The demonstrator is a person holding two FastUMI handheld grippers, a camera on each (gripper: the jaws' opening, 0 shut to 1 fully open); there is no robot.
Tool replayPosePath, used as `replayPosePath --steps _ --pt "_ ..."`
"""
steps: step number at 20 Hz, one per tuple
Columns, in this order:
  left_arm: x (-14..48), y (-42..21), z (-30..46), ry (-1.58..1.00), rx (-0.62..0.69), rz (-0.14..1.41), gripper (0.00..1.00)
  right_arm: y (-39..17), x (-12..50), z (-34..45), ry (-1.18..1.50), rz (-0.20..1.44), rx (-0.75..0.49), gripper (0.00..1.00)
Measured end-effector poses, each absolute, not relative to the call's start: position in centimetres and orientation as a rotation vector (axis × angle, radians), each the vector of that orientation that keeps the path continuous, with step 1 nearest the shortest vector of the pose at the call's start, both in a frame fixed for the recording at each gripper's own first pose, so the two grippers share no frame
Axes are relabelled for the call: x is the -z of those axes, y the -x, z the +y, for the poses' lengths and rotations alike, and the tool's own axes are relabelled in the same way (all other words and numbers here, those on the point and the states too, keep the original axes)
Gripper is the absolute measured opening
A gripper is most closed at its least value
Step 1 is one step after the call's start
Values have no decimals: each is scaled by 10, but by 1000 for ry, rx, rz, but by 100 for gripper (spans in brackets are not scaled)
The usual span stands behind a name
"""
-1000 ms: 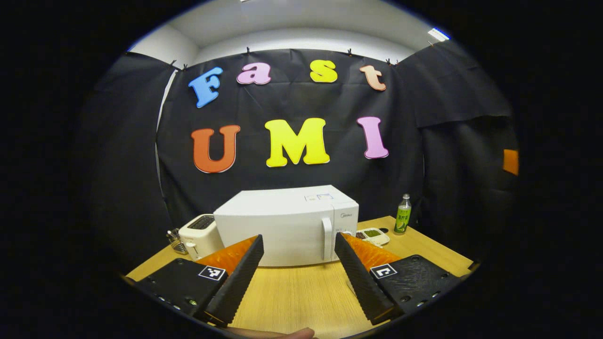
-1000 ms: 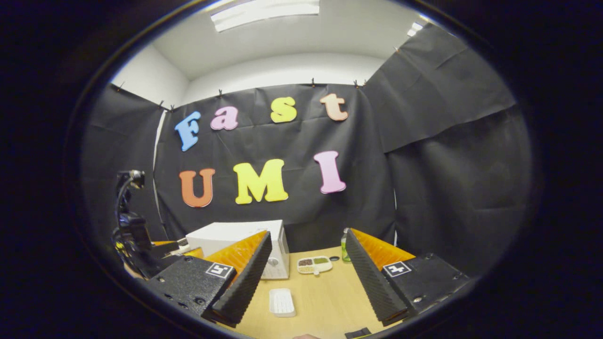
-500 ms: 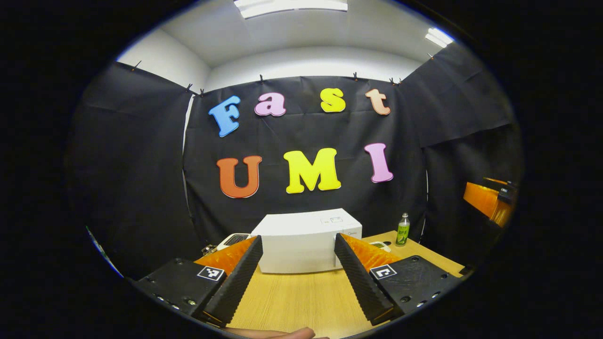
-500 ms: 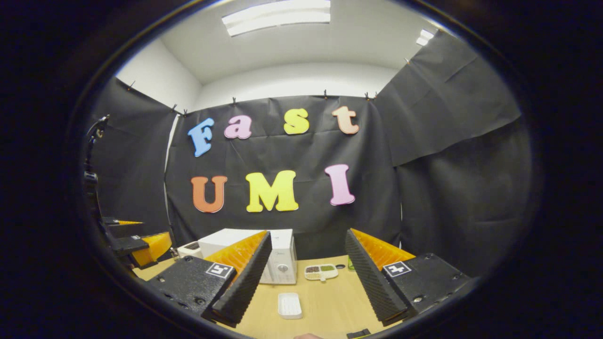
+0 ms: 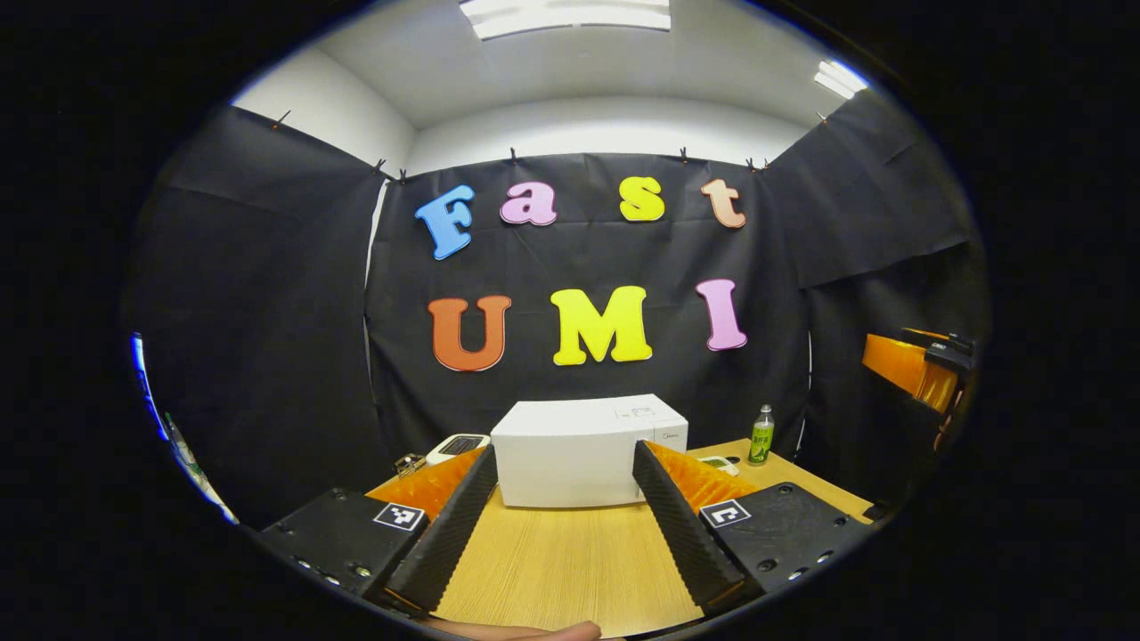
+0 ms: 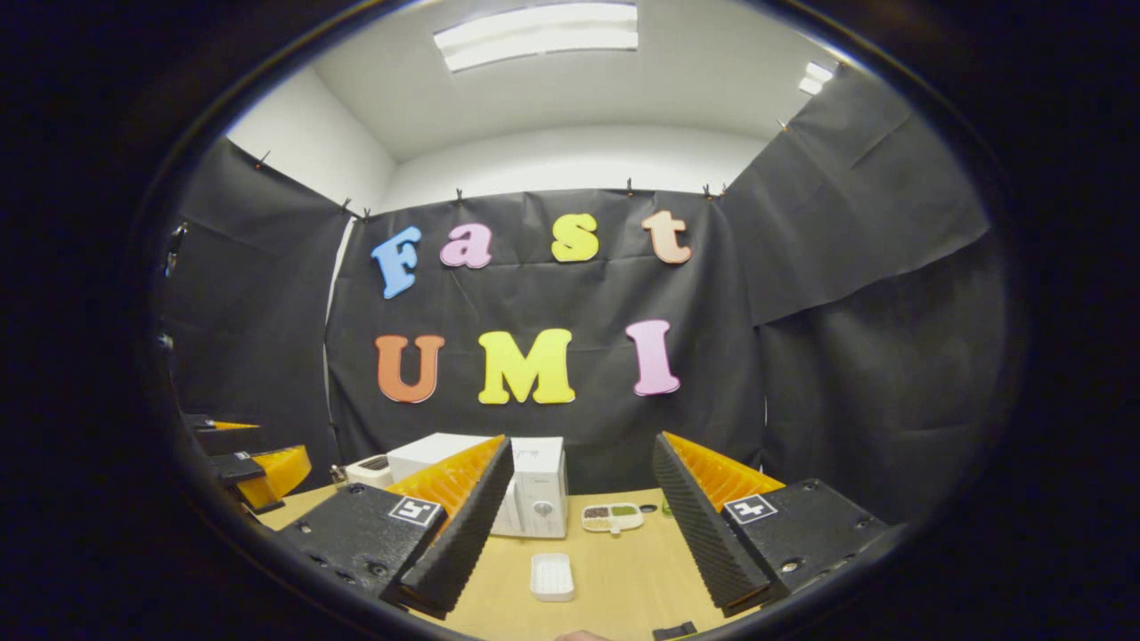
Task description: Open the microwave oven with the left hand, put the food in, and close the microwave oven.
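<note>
Step in hand: approach, door not yet opened. Microwave (image 5: 579,450) shut, at 12 o'clock on the surface (image 5: 570,570), well apart from left claw (image 5: 563,525), fingers spread, empty. Right claw (image 6: 579,525) likewise spread; food tray (image 6: 611,516) at 12. Next: bring left claw to the door handle.

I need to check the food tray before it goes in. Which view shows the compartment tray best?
The right gripper view: the compartment tray lies on the table beside the microwave, whole, its fillings visible. In the left gripper view only a sliver of it shows, past that gripper's finger.
</note>
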State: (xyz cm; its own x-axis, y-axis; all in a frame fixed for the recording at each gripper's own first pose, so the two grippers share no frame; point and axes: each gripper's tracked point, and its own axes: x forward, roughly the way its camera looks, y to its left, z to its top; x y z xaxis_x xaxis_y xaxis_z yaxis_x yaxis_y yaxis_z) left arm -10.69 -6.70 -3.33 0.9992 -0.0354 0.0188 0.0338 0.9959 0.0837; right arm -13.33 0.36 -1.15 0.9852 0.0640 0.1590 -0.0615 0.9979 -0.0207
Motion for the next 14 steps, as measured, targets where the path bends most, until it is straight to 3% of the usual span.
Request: replayPosePath --steps 9,10,11,14 --pt "45 102 -55 -55 33 -7 96 132 31 -3 28 -112 -65 100" --pt "44 102 -56 -58 36 -10 96 132 31 -3 25 -112 -66 91" --pt "42 104 -58 -59 40 -17 96 131 30 -5 22 -115 -61 100" --pt "39 107 -62 -62 51 -34 96 130 33 -6 19 -109 -57 100"
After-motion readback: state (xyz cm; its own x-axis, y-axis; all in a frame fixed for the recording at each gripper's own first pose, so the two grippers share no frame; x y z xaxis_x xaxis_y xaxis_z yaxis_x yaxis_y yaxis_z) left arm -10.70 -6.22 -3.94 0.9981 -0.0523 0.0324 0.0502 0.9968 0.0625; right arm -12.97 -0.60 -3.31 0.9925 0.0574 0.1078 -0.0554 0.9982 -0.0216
